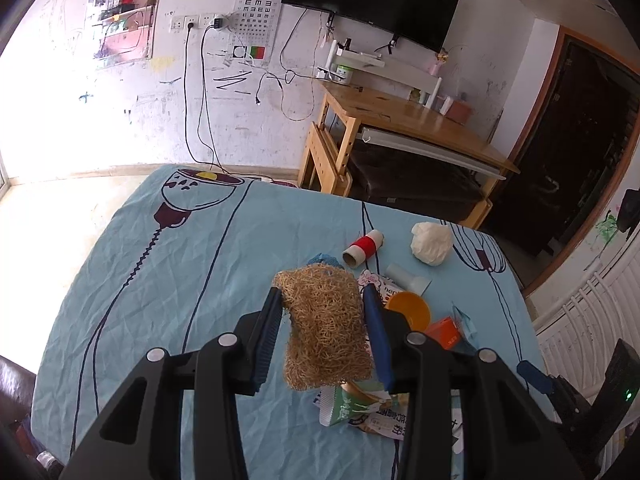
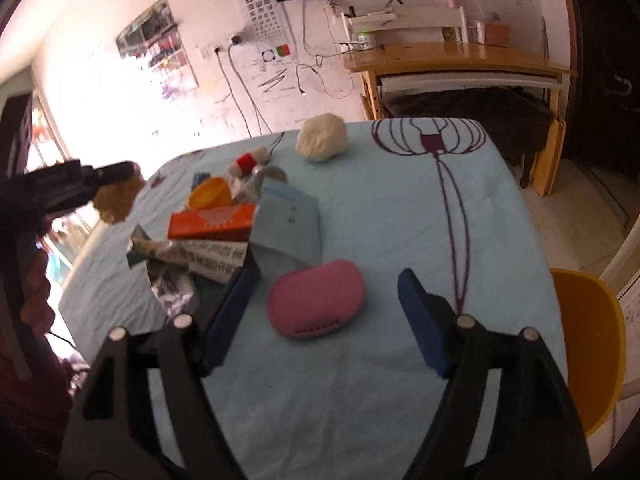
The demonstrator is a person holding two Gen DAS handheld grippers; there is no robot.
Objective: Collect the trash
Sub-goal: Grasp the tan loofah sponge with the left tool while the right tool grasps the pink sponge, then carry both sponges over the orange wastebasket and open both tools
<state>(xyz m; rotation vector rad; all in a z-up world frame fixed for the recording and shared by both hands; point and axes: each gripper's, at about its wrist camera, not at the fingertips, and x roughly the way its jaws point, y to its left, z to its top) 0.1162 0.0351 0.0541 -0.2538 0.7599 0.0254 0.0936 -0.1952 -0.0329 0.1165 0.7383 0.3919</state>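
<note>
Risk: left tongs pinching the loofah pad only loosely may drop it; right tongs, spread around the pink case, could nudge it aside.

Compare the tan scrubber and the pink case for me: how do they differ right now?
The scrubber is tan, coarse and fibrous; the case is pink, smooth and rounded. The scrubber is clamped in the left gripper and lifted off the table; the case lies flat on the blue cloth. The right gripper has open jaws either side of the case, not touching it. Both are small pieces near the trash pile.
</note>
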